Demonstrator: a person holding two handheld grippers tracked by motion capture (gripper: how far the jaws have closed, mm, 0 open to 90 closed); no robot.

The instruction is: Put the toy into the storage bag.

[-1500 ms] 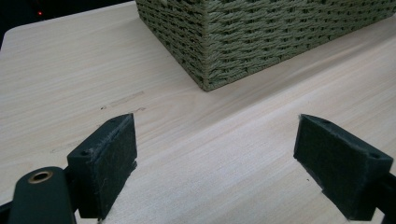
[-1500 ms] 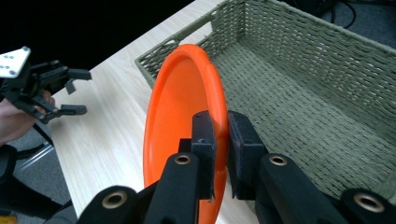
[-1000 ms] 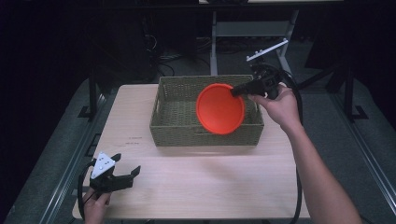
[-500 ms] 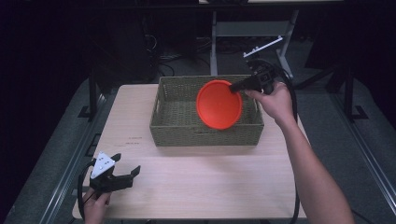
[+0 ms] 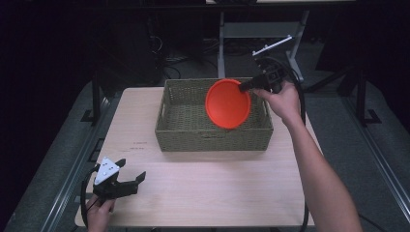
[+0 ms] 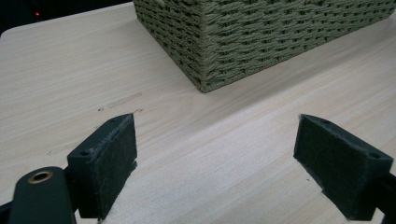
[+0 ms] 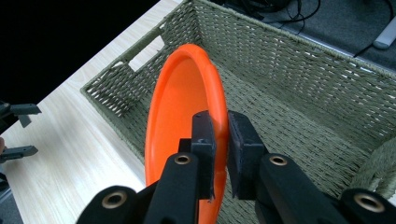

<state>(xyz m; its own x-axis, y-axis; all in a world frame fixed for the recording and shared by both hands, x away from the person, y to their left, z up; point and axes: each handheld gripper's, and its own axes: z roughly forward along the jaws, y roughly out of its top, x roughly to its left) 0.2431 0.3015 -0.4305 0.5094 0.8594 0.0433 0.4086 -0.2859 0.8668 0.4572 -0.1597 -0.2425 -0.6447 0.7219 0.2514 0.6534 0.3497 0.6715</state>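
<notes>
An orange plate (image 5: 227,103) hangs on edge over the woven basket (image 5: 183,130), and my right gripper (image 5: 244,87) is shut on its rim. In the right gripper view the two black pads (image 7: 204,135) pinch the orange plate's rim (image 7: 187,93) above the basket's inside (image 7: 299,107). My left gripper (image 5: 130,175) rests at the table's front left corner, held by a hand. Its jaws stand wide open in the left gripper view (image 6: 215,163) with bare wood between them, and the basket's corner (image 6: 219,51) lies ahead.
The basket sits at the back middle of the light wooden table (image 5: 208,188). Dark floor, cables and a metal stand (image 5: 270,46) lie beyond the far edge. A cable (image 5: 303,104) trails from the right gripper along the forearm.
The right gripper has carried the plate a little to the left and slightly lower over the basket. The left gripper has stayed in place.
</notes>
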